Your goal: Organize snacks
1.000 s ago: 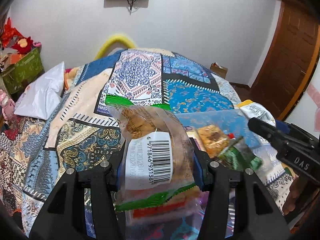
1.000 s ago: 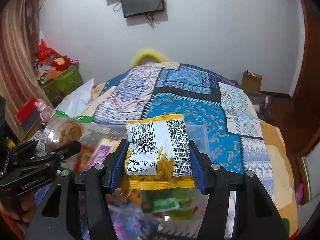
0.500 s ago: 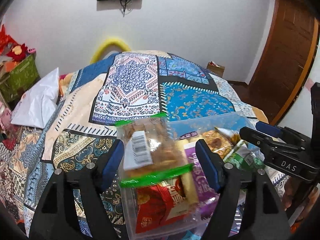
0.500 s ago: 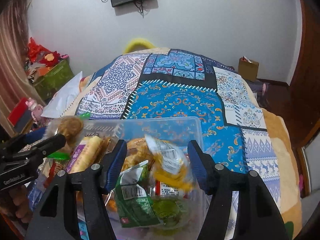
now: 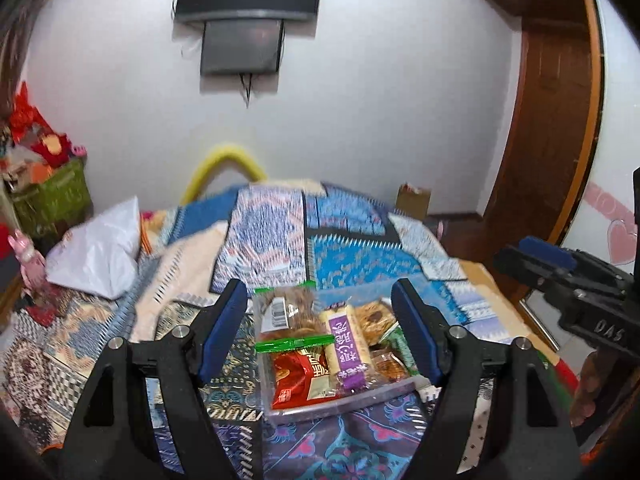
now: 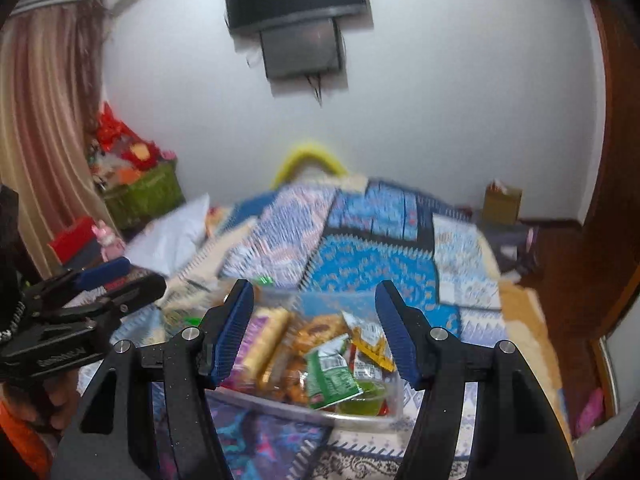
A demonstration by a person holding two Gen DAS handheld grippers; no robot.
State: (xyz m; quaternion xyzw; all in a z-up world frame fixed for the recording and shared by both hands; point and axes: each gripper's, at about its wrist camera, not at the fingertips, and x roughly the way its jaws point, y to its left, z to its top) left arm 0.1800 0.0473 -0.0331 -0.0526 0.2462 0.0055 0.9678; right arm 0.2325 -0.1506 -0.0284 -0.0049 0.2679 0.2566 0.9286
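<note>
A clear plastic box (image 5: 340, 400) full of snack packets sits on the patterned quilt. In it lie a clear biscuit bag with a barcode and green strip (image 5: 290, 320), a purple and yellow bar (image 5: 346, 346) and a red packet (image 5: 298, 376). My left gripper (image 5: 320, 320) is open and empty, raised above the box. In the right wrist view the box (image 6: 360, 414) holds a green packet (image 6: 332, 372) and a yellow chip bag (image 6: 370, 342). My right gripper (image 6: 314, 320) is open and empty above it.
The patterned quilt (image 5: 340, 248) covers the bed around the box. A white pillow (image 5: 96, 252) lies at the left. A green basket (image 5: 52, 200) stands at the far left. A wooden door (image 5: 548, 140) is at the right, a cardboard box (image 6: 502, 200) by the wall.
Both grippers opened and let go: the biscuit bag and the yellow chip bag dropped into the box. Both grippers then rose and drew back from it.
</note>
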